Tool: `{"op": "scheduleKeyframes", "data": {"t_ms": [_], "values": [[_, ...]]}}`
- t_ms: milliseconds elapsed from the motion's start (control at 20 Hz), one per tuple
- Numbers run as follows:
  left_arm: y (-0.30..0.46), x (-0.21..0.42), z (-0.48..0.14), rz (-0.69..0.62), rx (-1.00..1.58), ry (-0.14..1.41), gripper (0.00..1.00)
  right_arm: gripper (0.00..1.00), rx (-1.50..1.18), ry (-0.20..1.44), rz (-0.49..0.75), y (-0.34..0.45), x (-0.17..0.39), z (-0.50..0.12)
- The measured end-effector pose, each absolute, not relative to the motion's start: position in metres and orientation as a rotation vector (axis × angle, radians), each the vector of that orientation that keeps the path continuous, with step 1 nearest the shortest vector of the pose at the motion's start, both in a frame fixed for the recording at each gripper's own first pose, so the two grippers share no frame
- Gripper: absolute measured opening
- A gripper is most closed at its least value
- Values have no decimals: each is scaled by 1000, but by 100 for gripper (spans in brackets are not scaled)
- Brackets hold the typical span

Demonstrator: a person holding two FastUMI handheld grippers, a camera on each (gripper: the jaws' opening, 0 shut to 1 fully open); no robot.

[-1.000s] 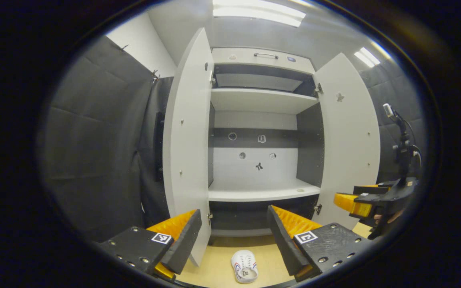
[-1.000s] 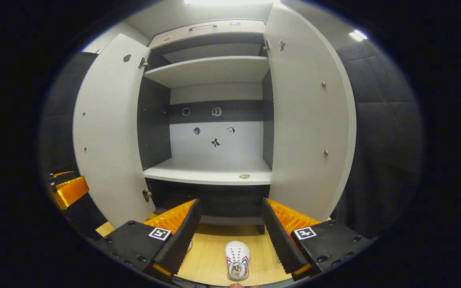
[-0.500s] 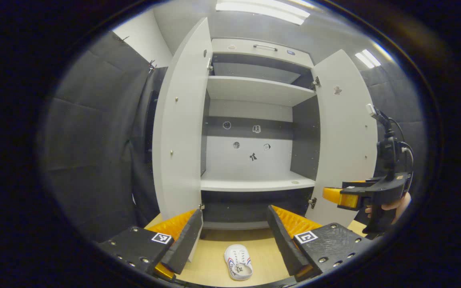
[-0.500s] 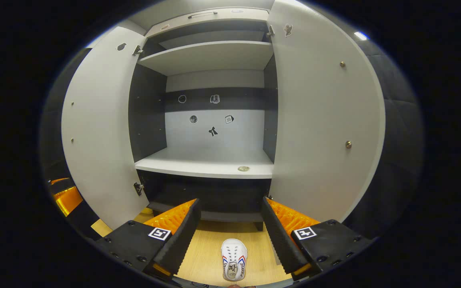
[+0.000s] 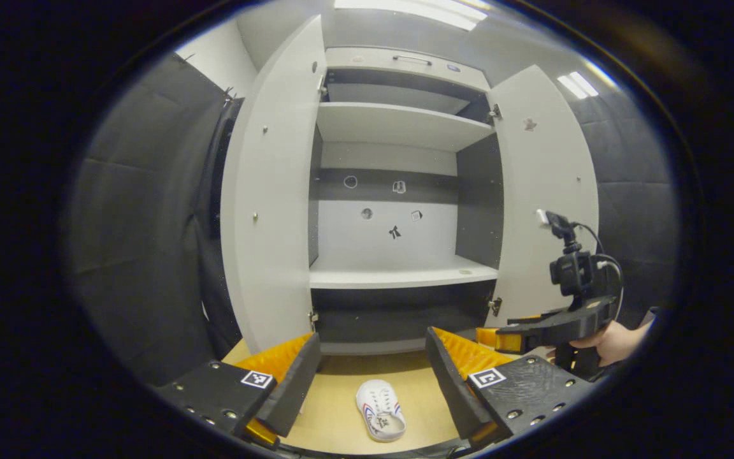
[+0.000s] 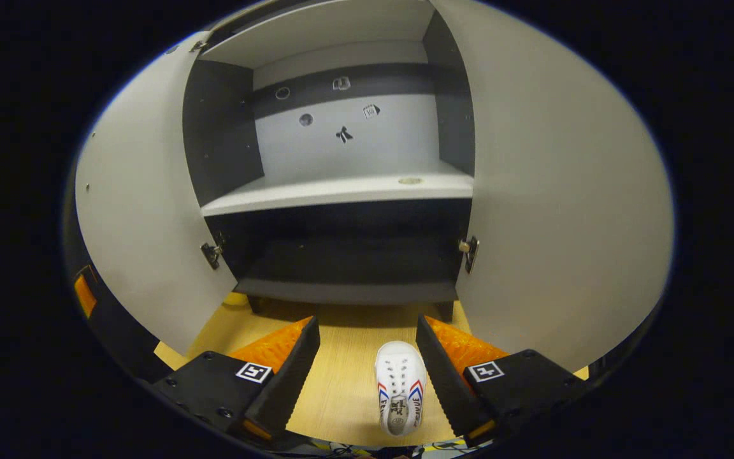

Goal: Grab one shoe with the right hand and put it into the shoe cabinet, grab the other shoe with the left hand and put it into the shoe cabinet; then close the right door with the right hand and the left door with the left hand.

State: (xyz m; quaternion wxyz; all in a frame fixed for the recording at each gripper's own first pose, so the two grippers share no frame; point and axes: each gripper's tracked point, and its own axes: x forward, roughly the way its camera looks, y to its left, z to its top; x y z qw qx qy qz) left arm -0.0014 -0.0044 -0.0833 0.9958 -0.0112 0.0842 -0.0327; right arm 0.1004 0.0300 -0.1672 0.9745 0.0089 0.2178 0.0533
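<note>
Standing with both doors swung wide, the shoe cabinet [image 6: 341, 191] has bare shelves; a white shoe [image 6: 399, 394] lies on the wooden floor [image 6: 341, 382] before it, between the spread fingers of the right claw [image 6: 367, 373]; the left claw [image 5: 372, 376] is also apart, over the shoe [image 5: 381, 417].

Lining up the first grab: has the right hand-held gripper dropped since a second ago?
Yes. In the left gripper view the right hand-held gripper now sits lower against the right door, nearer the floor.
</note>
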Motion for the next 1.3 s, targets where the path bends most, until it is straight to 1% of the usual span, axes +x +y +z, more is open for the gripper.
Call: {"op": "scheduleKeyframes", "data": {"t_ms": [50,100,150,200,250,300,400,500,550,600,850,900,950,1050,1150,1200,1250,1300], "values": [[-5,-1,-88,-71,-26,178,95,96,17,485,104,29,101,-189],[-6,0,-92,-76,-29,193,94,93,15,531,99,27,101,-210],[-5,0,-99,-79,-29,208,94,96,9,566,101,26,102,-227],[-4,1,-103,-79,-24,219,94,96,-4,598,103,24,103,-244],[-3,2,-108,-78,-15,229,94,93,-18,621,109,23,105,-258],[-2,3,-112,-77,-6,237,95,96,-34,637,117,23,107,-269],[-2,3,-119,-78,9,254,95,96,-39,677,134,24,111,-291],[-2,3,-125,-83,14,268,95,96,-35,711,128,23,115,-309],[-3,2,-129,-86,15,274,95,93,-41,725,116,21,118,-318],[-3,2,-130,-88,18,280,95,96,-35,743,110,21,119,-326],[0,-3,-143,-87,20,309,95,96,-37,796,110,26,117,-359],[2,-5,-145,-86,18,314,95,91,-54,800,115,28,117,-363],[3,-8,-146,-83,18,315,95,92,-76,808,121,30,116,-367],[8,-8,-146,-79,14,317,95,89,-150,825,119,29,116,-375],[11,-8,-147,-79,10,316,95,77,-265,816,49,12,121,-377],[13,-7,-145,-78,10,311,95,43,-279,802,26,10,122,-373],[13,-8,-145,-79,10,308,95,28,-274,803,24,9,123,-380],[14,-7,-143,-80,11,303,100,33,-277,804,26,12,119,-372]]}}
